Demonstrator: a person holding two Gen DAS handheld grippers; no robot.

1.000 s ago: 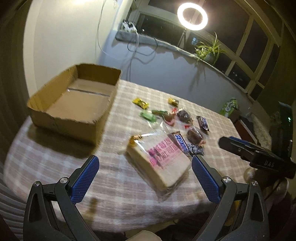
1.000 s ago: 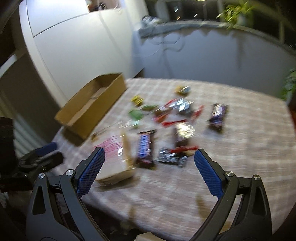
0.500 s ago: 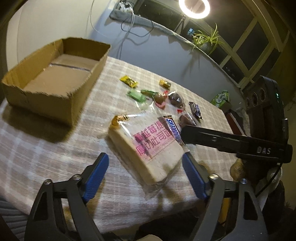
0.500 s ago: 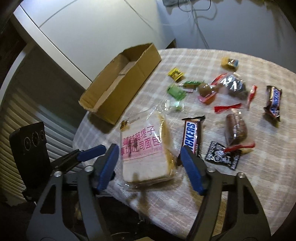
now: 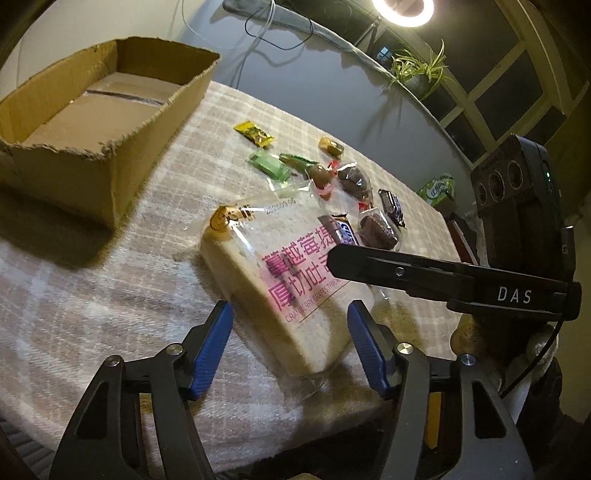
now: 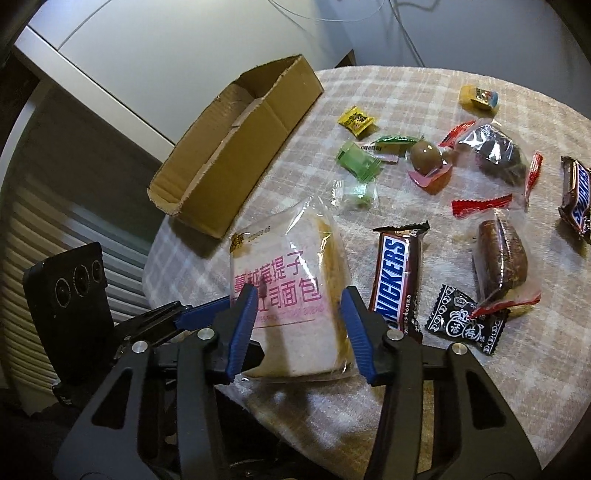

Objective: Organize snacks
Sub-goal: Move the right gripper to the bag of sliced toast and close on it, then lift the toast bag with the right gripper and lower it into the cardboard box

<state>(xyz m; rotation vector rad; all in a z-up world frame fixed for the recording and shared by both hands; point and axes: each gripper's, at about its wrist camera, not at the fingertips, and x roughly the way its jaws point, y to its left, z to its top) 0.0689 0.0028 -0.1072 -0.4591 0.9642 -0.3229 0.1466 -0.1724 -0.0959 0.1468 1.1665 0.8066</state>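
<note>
Right gripper's finger (image 5: 424, 275) hides part of bread label (image 5: 295, 273). Second Snickers (image 6: 578, 195) cut by right wrist frame edge. Box (image 5: 92, 122) front-left corner cropped in left wrist view.

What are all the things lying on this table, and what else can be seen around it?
bread bag: one, clear with pink print, near table edge
cardboard box: one, brown, open, far left
Snickers bars: two, brown; one beside bread, one at far right
black candy packet: one, right of nearer Snickers
wrapped brown cakes: two, clear wrap, right side
small sweets: several, yellow, green, red, mid-table
tablecloth: one, pale plaid
plant: one, green, window sill
ring light: one, white, above
left gripper: blue pads, closing around bread
right gripper: blue pads, closing around bread
</note>
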